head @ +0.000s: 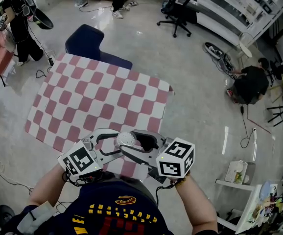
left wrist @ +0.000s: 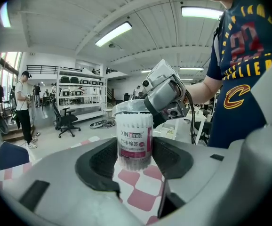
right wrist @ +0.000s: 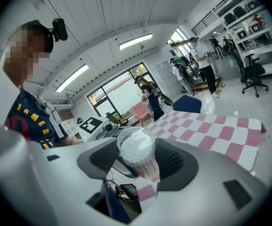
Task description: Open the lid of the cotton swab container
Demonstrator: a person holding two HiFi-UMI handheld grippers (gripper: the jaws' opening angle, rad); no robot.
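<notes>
The container (left wrist: 134,142) is held above the table's (head: 82,97) near edge, its body clamped in the left gripper (left wrist: 135,160). The right gripper (right wrist: 137,160) closes on the clear lid (left wrist: 126,107), which looks partly lifted. The lid probably needs swinging fully back next, against a firm left grip.

A dark blue chair (head: 85,40) stands beside the pink-and-white checked cloth (head: 102,99).

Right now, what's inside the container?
Cotton swabs, tightly packed, their white tips filling the top. The label wraps the middle of the container, so the sticks behind it are hidden.
</notes>
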